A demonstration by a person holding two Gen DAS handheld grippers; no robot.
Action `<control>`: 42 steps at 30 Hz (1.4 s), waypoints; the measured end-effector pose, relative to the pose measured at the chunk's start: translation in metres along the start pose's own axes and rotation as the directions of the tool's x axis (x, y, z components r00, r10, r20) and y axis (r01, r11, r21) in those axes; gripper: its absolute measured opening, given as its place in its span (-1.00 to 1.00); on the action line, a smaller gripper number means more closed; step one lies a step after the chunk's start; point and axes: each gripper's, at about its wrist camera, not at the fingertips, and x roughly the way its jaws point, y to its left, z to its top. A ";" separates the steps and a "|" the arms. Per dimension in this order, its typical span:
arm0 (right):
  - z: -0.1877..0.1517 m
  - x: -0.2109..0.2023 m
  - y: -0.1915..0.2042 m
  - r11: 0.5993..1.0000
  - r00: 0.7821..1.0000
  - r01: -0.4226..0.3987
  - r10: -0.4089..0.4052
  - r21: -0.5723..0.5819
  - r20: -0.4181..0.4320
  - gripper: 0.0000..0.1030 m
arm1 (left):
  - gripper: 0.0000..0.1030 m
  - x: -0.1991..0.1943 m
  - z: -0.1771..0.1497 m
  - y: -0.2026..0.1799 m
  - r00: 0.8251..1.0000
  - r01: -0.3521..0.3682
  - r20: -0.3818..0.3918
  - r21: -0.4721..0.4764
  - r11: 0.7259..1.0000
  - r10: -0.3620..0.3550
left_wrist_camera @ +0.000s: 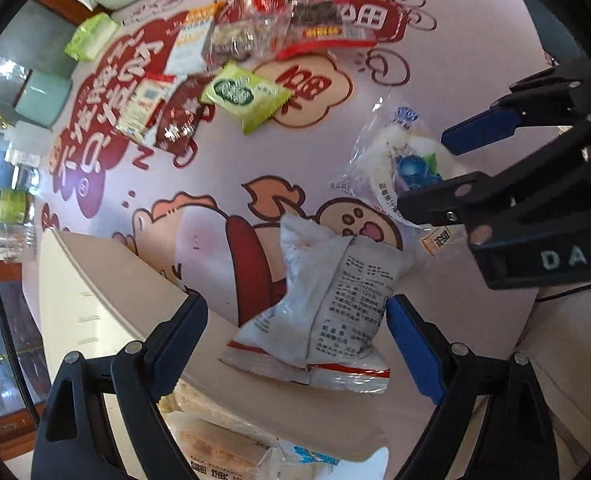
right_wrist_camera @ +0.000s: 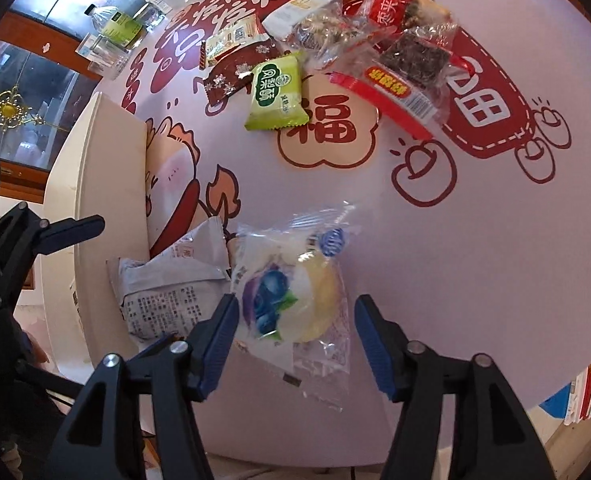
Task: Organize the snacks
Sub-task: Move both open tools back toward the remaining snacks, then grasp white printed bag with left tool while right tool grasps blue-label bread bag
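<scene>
From the left wrist, the left gripper (left_wrist_camera: 295,344) stands wide open, pointing down, with the white printed snack packet (left_wrist_camera: 319,312) lying between its fingers but touched by neither pad. That packet rests partly on the rim of the cream bin (left_wrist_camera: 95,292), which sits just outside the dark finger. Below the fingers, a few packets (left_wrist_camera: 215,448) already lie inside the bin, so I judge the sorting begun but far from done. Beyond the fingertips a heap of snacks (left_wrist_camera: 255,32) waits on the printed tablecloth (left_wrist_camera: 223,168), with the green pastry packet (left_wrist_camera: 245,94) on its near side. Between heap and fingers the cloth is bare, good room to travel.

From the right wrist, the right gripper (right_wrist_camera: 295,332) is about half open, straddling the clear-wrapped blueberry bun (right_wrist_camera: 291,300); its pads do not press the wrapper, so nothing is held. The white packet lies touching the bun just outside the left-hand finger, a snag risk. The bin wall stands further that way; outside the other finger the cloth is clear to the table edge.
</scene>
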 end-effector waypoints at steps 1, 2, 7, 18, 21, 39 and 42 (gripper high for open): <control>0.001 0.001 0.000 1.000 1.000 -0.004 0.004 0.000 0.001 0.21 | 0.75 0.003 0.001 0.000 1.000 -0.001 -0.013 0.003 1.000 0.001; 0.001 0.003 0.000 1.000 1.000 -0.010 0.010 0.002 -0.001 0.22 | 0.76 0.006 0.002 0.000 1.000 -0.005 -0.022 0.005 1.000 0.005; 0.007 0.013 0.003 0.999 0.999 -0.035 0.035 0.000 -0.017 0.24 | 0.75 0.021 0.005 0.002 0.997 -0.028 -0.069 -0.004 1.000 0.028; 0.003 0.023 0.017 0.994 0.999 -0.051 0.049 -0.102 -0.024 -0.25 | 0.37 0.042 0.012 0.002 0.991 -0.083 -0.109 -0.010 0.997 0.081; 0.004 0.016 0.014 0.994 1.000 -0.018 0.019 -0.111 0.003 -0.26 | 0.30 0.040 0.013 0.005 0.991 -0.095 -0.095 -0.034 0.995 0.092; 0.005 -0.023 -0.012 0.994 0.993 0.066 -0.056 -0.093 0.104 -0.30 | -0.04 -0.009 0.017 0.032 0.999 0.019 0.053 -0.297 0.955 -0.003; 0.004 -0.032 -0.010 0.993 0.991 0.067 -0.055 -0.098 0.124 -0.30 | -0.04 -0.023 0.012 0.036 0.996 0.037 0.090 -0.342 0.939 -0.007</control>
